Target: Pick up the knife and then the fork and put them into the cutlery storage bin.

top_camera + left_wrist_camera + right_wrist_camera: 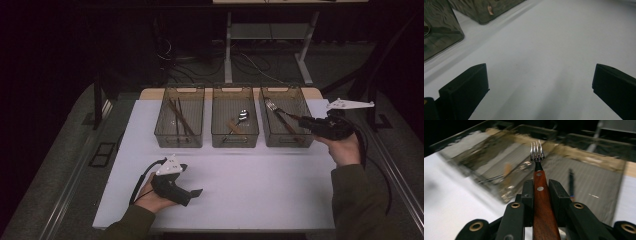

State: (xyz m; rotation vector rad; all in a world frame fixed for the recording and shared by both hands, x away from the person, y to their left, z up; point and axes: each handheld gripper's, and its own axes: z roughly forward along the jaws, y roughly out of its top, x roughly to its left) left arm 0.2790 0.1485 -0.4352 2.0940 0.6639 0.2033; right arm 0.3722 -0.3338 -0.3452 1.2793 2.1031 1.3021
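My right gripper [301, 119] is shut on a fork's wooden handle [540, 195]. It holds the fork [280, 111] over the right-hand clear bin [305, 142], tines [537, 153] pointing away from the hand. In the right gripper view, the two black jaws of this gripper [540, 186] press the handle from both sides. My left gripper [196, 192] rests low on the white table cover near the front left. Its jaws stand wide apart with nothing between them. The left gripper view shows the same gripper [540, 75] open over bare white cover.
Three clear bins stand in a row at the back of the white cover [250, 185]. The left bin [159, 135] holds chopsticks [180, 117], and the middle bin [216, 137] holds a spoon [242, 117]. Another brown-handled utensil [290, 129] lies in the right bin. A table frame and cables stand behind.
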